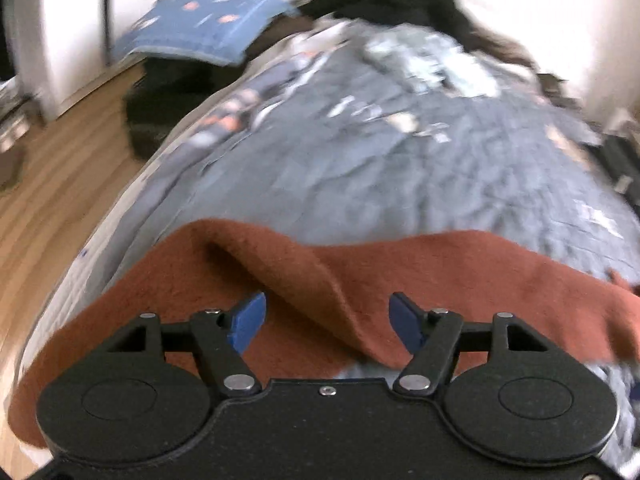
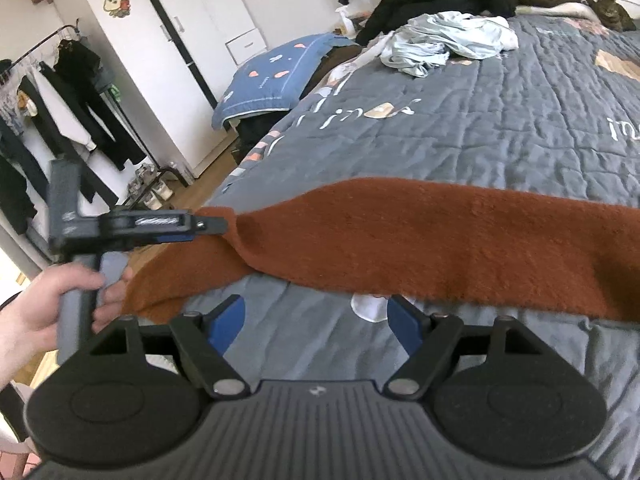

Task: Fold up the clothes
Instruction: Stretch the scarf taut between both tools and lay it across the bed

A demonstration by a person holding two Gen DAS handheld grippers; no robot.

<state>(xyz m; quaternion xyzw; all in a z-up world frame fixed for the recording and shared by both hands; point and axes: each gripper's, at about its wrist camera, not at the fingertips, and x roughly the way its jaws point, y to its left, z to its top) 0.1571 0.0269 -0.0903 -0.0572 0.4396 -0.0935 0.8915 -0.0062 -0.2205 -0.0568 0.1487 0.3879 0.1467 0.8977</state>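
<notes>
Grey quilt (image 2: 460, 136) covers bed – rust towel (image 2: 440, 236) across near edge, wardrobe (image 2: 168, 40) far left; left gripper (image 1: 327, 312) fingers spread, right gripper (image 2: 316, 316) spread too

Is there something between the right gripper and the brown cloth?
Nothing visible. The right gripper is open just before the brown cloth's near edge, with only bare quilt between them.
</notes>
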